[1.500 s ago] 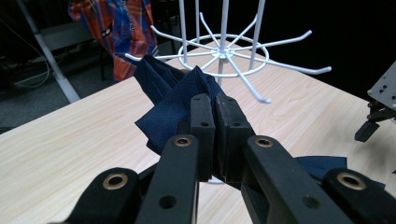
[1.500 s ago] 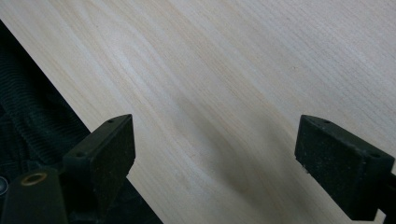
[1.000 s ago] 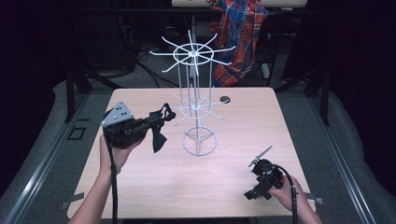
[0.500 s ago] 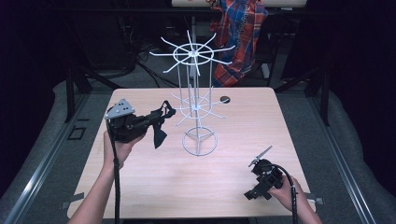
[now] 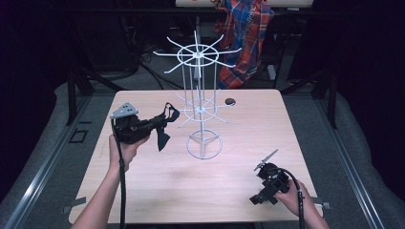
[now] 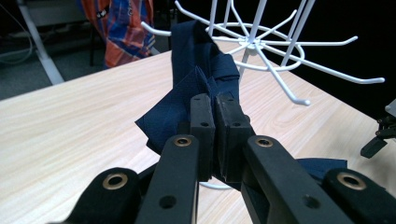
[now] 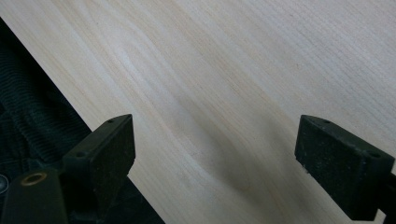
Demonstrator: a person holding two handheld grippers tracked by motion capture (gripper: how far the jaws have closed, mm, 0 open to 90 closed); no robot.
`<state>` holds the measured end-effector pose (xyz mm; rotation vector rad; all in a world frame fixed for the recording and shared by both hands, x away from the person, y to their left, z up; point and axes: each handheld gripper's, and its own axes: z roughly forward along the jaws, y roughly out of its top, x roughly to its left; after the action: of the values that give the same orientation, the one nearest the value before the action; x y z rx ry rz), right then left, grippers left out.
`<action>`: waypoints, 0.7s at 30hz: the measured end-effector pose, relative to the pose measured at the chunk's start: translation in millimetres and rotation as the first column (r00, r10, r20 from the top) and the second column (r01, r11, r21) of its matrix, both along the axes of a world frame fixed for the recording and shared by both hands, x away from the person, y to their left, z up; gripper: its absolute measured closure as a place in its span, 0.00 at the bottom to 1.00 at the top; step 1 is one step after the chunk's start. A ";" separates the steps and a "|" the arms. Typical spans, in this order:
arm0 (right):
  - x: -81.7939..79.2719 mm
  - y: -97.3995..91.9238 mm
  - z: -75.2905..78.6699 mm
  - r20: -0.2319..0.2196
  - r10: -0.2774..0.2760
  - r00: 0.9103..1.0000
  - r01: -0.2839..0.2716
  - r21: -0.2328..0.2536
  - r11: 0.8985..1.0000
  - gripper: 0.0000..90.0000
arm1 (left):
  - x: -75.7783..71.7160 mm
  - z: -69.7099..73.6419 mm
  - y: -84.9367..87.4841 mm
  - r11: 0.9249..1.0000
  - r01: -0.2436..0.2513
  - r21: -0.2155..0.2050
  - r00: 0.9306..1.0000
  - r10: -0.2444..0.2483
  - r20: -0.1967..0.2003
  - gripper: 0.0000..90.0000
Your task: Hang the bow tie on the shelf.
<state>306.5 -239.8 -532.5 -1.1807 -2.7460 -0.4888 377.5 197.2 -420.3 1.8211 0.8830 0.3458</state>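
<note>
Carried lower and nearer the white wire carousel rack (image 5: 198,102), at its nine o'clock: dark navy fabric bow tie (image 5: 162,125), clenched in left gripper (image 6: 215,114). Not yet hung, probably on a lower hook. Right gripper (image 7: 215,163) released, idle over pale wooden table (image 5: 239,167).

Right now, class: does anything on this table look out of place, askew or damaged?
Nothing stands out. The white wire rack stands upright on the table; the left gripper is clamped on a dark blue cloth beside it; the right gripper is open over bare wood.
</note>
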 end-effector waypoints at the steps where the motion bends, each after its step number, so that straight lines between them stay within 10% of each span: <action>1: 0.0 0.0 -0.1 0.000 0.000 1.000 0.000 0.000 1.000 0.13 | 0.7 -0.8 0.5 1.000 -0.003 -0.002 1.000 0.003 -0.004 0.96; 21: -0.1 0.1 -0.3 -0.002 0.001 1.000 -0.001 -0.002 1.000 0.13 | -7.6 11.3 13.5 0.996 -0.068 -0.061 0.994 0.073 0.083 0.96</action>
<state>306.4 -239.8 -532.9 -1.1788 -2.7456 -0.4848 369.9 210.7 -409.0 1.7123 0.8906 0.4344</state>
